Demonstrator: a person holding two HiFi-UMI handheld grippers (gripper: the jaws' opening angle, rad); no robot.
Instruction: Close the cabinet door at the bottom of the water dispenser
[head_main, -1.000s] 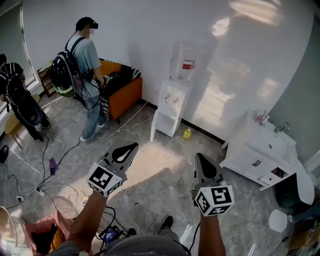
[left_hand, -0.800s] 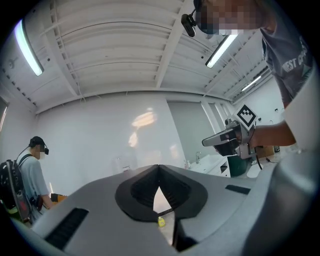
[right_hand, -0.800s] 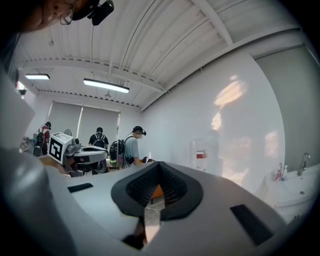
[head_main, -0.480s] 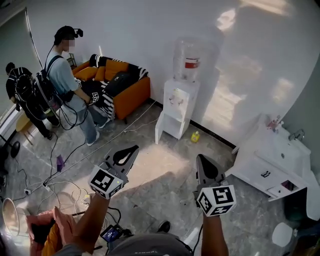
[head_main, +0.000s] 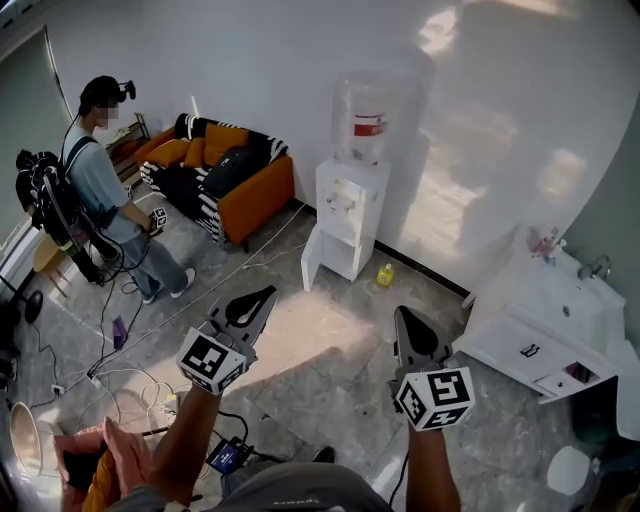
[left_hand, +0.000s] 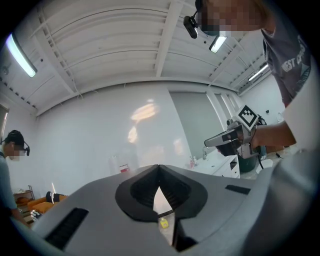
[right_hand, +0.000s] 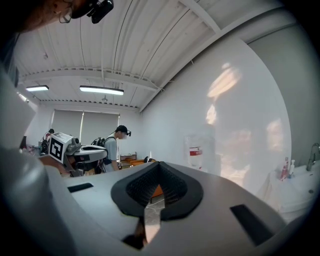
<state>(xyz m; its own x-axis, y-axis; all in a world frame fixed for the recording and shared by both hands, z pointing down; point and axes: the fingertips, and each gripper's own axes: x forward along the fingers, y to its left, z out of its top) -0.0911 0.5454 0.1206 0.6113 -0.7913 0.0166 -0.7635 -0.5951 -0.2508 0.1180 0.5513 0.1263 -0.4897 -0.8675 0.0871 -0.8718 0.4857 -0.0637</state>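
- My left gripper (head_main: 266, 293) and right gripper (head_main: 401, 314) sit low in the frame and point level toward the wall. Each has its jaws pressed together with nothing between them. Both gripper views show the pads meeting at the tip.
- Both grippers sit in nearly the same spots in the frame as a second ago, but the room behind them has shifted. I judge I am walking in, not reaching yet.
- Bare floor lies between the tips and the target, so they are well apart from it.
- The cabinet door (head_main: 311, 259) stands just above frame centre, at the foot of the water dispenser (head_main: 349, 203). It hangs swung out to the left, open as in both earlier pictures, so the task is not begun.
- A small yellow bottle (head_main: 385, 274) stands on the floor just right of the dispenser, clear of the door's swing.
- The orange sofa (head_main: 243, 176) now shows more fully, upper left of centre.
- The person with the backpack (head_main: 98, 196) has moved from beside the sofa toward the left edge, leaving my path open.
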